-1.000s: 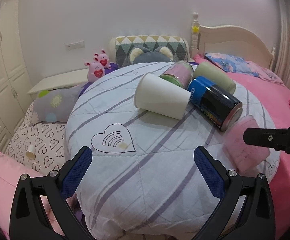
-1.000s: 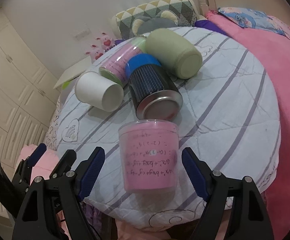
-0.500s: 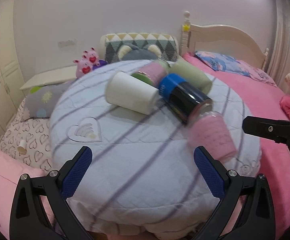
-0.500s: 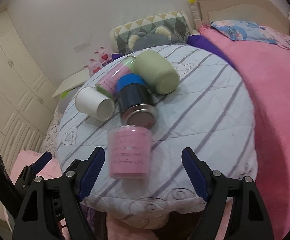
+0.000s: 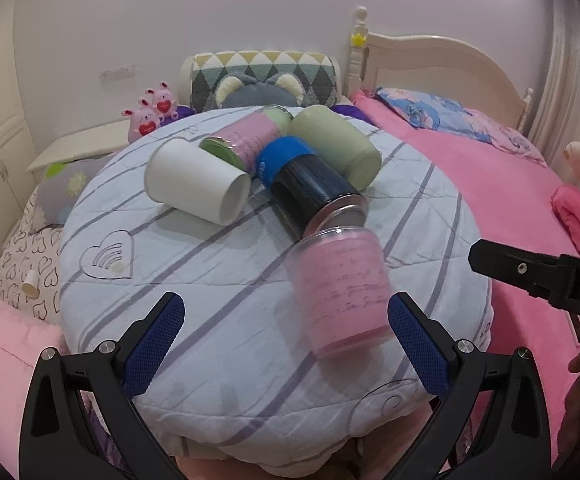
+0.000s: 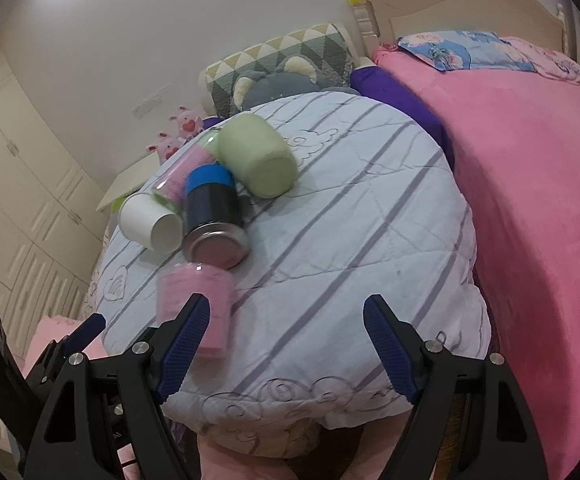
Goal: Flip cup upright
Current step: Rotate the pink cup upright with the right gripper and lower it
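Several cups lie on their sides on a round table under a striped quilt (image 5: 218, 288). A pink clear cup (image 5: 339, 290) lies nearest, between the fingers of my open left gripper (image 5: 286, 336), toward the right finger. Behind it lie a black cup with a blue band (image 5: 309, 188), a white paper cup (image 5: 198, 188), a pale green cup (image 5: 335, 148) and a pink cup with a green lid (image 5: 246, 144). In the right wrist view my open right gripper (image 6: 286, 348) is empty, and the pink cup (image 6: 194, 304) sits just beyond its left finger.
A bed with a pink blanket (image 6: 529, 208) stands to the right of the table. Pillows (image 5: 266, 76) and plush toys (image 5: 150, 114) lie behind it. White wardrobes (image 6: 18, 200) line the left wall. The right gripper's side shows at the right edge in the left wrist view (image 5: 541, 276).
Both grippers have pulled back from the table and shifted. The pink clear cup now lies between my left gripper's fingers and has slid to the left of my right gripper.
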